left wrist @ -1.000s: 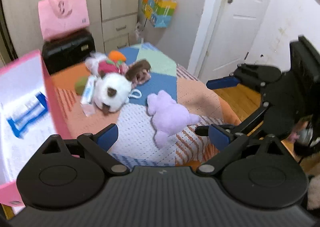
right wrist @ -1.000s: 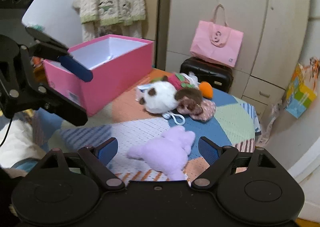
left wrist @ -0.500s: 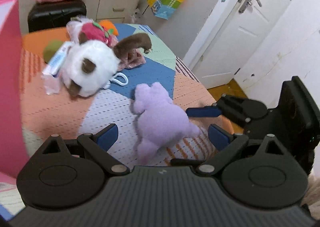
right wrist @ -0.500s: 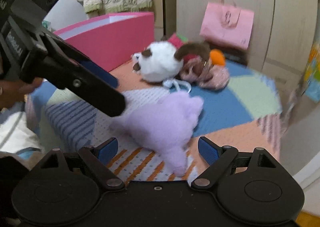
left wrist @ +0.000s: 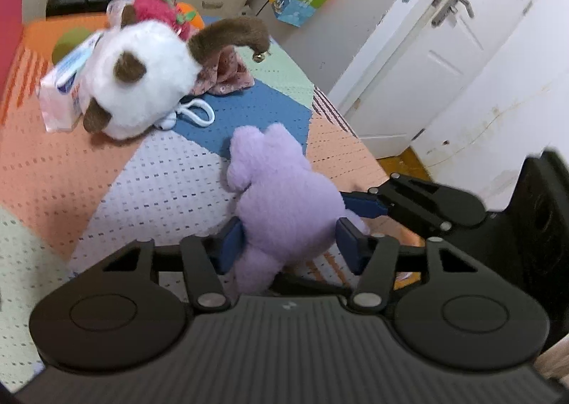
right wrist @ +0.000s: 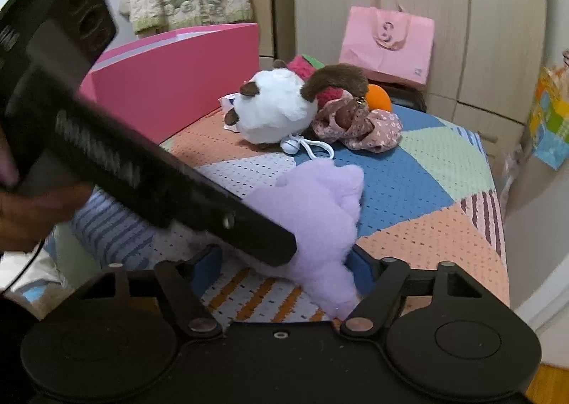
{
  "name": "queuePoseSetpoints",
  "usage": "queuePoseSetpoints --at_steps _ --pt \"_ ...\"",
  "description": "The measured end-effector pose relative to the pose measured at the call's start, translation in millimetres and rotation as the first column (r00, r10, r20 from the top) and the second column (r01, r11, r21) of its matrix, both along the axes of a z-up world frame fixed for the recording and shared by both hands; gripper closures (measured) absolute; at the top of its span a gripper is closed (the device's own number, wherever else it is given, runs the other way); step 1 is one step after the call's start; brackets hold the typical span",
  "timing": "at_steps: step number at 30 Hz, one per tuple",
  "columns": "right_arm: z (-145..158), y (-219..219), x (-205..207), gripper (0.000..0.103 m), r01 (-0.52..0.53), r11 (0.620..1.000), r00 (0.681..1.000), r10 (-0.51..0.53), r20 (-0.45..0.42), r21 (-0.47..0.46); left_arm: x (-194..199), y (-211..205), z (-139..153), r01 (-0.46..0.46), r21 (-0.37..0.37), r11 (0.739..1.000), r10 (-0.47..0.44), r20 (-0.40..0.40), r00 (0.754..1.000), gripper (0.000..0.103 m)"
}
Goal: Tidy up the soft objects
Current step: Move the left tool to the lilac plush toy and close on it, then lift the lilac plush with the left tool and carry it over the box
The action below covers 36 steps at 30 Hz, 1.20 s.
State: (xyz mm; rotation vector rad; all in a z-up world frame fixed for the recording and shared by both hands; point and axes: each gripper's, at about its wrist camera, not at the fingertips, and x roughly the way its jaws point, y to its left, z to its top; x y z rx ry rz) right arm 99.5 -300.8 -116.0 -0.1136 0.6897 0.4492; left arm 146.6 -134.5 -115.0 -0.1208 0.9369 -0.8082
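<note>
While both grippers close in on the purple plush point(left wrist: 284, 205) from opposite sides, it lies near the edge of the patchwork bed point(left wrist: 106, 169), low and floppy, so a grip from two ends looks meant to keep it from sagging when lifted. The left gripper point(left wrist: 290, 244) has its blue pads on either side of the plush's lower body; its jaws are closing and the pads appear to touch the fur, though whether they press yet I cannot tell. The right gripper point(right wrist: 284, 272) straddles the plush's other end, jaws also closing, with the plush between them and a gap visible at the left pad.

Behind it sit the white plush point(left wrist: 142, 76), a tissue pack point(left wrist: 64, 91), a floral cloth point(right wrist: 359, 126) and an orange ball point(right wrist: 378, 98), bunched well apart from the purple one, so lifting it should disturb nothing. The pink box point(right wrist: 170, 84) stands open at the bed's far left and is probably the destination. The way there passes over or beside the white plush, so the lift needs height. To the right, the bed edge drops to the floor by the door point(left wrist: 444, 59), and a slip there would lose the toy. The two grippers are crowded, almost crossing.
</note>
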Motion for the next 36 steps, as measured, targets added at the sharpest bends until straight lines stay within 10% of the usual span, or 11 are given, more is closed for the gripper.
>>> queuePoseSetpoints --at_steps 36 --pt "75 86 -32 0.036 -0.152 0.983 0.983 0.14 -0.114 -0.106 -40 76 61 -0.075 0.053 0.996 0.082 -0.139 0.987 0.046"
